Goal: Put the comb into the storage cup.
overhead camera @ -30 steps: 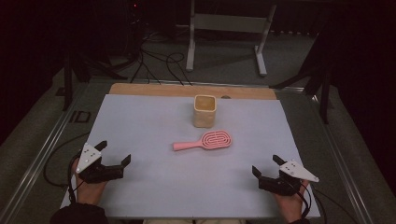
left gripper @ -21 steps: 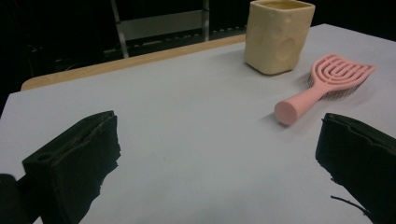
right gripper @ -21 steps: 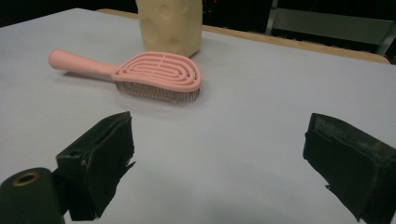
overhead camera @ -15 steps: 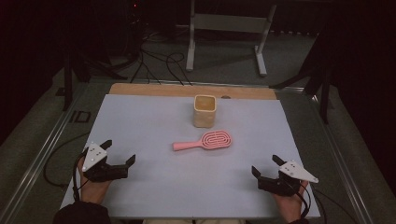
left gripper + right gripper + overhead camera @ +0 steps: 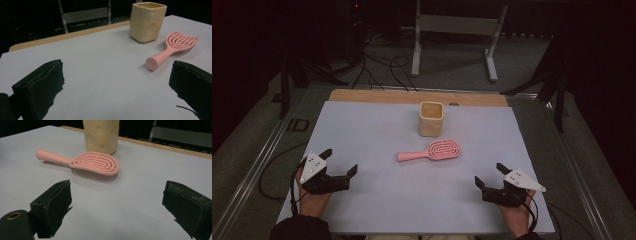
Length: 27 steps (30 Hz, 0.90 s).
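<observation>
Pink hairbrush (image 5: 430,150) lies bristles-down mid-table, bare sheet all around it.
Left gripper (image 5: 341,162) and right gripper (image 5: 490,174) gape wide, holding nothing, near the front edge.

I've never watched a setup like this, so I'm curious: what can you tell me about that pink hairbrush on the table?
The pink hairbrush looks like smooth plastic, with a round-ended handle and an oval head of looping open slots. It lies flat, bristles down, near the middle of the pale table, its handle pointing toward the person's left. It sits just in front of the yellowish cup, apart from it. Nothing but the table touches it; both grippers are well away.
</observation>
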{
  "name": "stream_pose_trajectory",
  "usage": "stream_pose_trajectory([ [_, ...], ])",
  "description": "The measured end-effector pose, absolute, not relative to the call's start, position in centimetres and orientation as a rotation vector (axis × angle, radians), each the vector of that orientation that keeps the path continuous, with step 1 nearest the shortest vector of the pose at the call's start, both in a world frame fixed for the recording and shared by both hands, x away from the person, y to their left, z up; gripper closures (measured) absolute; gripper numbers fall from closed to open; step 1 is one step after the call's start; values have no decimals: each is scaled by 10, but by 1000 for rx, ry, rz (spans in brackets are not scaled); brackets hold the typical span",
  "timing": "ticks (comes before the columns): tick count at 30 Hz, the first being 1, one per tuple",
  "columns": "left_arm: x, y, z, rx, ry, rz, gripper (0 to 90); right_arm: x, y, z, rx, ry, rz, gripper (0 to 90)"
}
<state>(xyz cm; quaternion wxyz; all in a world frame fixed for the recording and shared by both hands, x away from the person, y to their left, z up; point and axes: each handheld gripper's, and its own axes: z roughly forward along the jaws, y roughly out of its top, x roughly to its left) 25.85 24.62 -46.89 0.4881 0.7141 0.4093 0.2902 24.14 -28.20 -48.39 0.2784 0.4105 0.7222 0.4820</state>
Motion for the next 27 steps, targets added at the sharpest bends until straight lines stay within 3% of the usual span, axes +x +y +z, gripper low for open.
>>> stream_pose_trajectory([
  [27, 256, 250, -476, 1722, 1030, 735, 0, 296, -205, -456, 1059, 2033, 1336, 84],
])
